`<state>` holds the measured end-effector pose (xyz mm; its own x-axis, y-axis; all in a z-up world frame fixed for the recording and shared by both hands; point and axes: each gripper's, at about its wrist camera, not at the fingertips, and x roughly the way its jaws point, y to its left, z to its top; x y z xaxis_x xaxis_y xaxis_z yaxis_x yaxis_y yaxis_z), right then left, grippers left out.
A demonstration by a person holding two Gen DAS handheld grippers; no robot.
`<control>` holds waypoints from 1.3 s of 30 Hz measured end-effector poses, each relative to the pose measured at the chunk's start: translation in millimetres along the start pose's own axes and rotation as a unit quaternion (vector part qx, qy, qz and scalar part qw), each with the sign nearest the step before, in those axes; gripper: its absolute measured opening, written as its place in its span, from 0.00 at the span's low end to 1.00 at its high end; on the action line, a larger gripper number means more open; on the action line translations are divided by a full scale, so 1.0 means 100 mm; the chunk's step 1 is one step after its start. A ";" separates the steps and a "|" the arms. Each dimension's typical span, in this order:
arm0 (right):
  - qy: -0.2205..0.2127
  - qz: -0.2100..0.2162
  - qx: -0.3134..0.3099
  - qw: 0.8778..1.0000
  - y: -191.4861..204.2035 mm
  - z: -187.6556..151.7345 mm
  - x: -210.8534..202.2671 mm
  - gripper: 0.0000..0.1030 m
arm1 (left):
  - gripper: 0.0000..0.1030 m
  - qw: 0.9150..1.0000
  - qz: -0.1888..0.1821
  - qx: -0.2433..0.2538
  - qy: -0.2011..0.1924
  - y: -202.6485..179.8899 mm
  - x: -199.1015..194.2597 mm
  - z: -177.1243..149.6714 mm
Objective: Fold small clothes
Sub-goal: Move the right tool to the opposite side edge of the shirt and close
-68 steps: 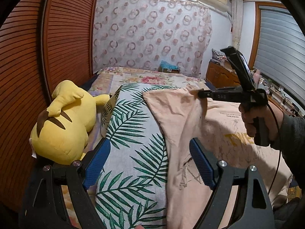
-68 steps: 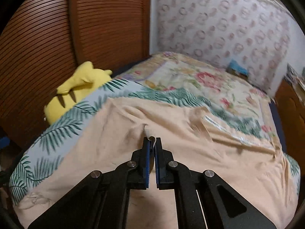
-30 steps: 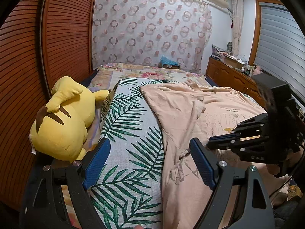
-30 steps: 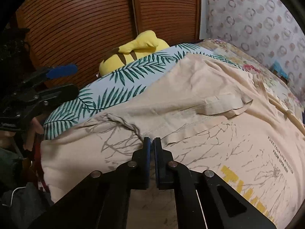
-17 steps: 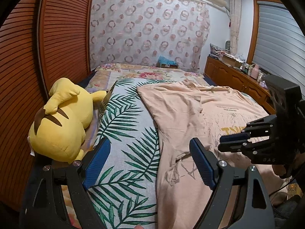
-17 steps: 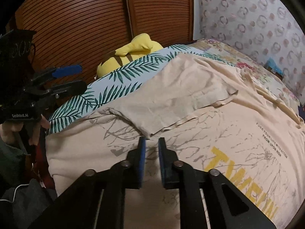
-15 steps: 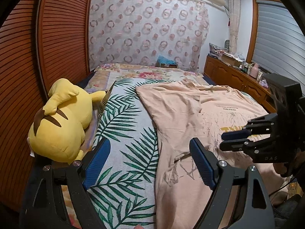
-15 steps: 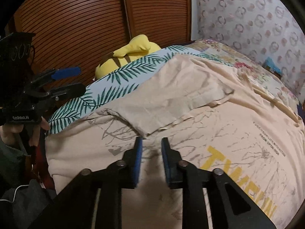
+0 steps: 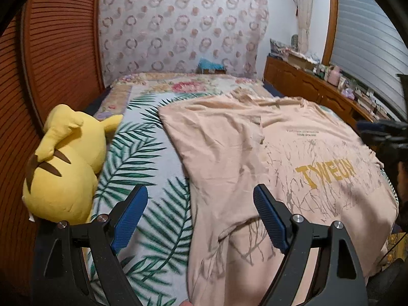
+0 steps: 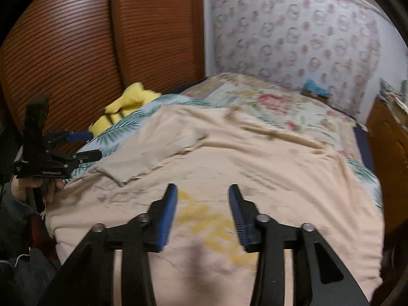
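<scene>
Shirt lay spread across the bed's near end; your left gripper and right gripper hung spread wide, empty. Pinching one layer risked dragging that folded sleeve loose.

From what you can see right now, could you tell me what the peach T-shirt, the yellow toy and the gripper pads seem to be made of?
The T-shirt looks like thin matte cotton jersey: it drapes in soft wrinkles, with printed yellow lettering. The yellow toy seems to be plush fabric over soft stuffing, rounded and matte. The left gripper has pads that look like blue ribbed rubber or plastic, which one I cannot tell.
</scene>
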<state>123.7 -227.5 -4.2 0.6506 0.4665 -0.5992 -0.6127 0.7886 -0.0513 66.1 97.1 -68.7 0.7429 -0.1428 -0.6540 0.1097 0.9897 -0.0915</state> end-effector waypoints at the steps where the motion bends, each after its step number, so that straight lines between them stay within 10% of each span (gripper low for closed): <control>1: -0.004 -0.010 0.006 1.000 -0.08 -0.05 -0.10 0.56 | 0.83 1.000 0.000 0.003 0.006 -0.02 0.05 0.01; 24: 0.014 -0.179 0.200 0.963 -1.27 -1.45 -1.15 0.62 | 0.83 0.994 0.000 0.045 0.099 -0.29 0.68 0.24; 39: 0.048 -0.164 0.240 0.956 -1.53 -1.25 -1.21 0.62 | 1.00 0.992 -0.013 0.074 0.104 -0.41 0.75 0.24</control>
<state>82.3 -454.5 -23.2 0.7139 0.1413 -0.6858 -0.0910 0.9898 0.1093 133.0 45.4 -96.2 0.5872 -0.1493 -0.7956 0.2346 0.9720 -0.0092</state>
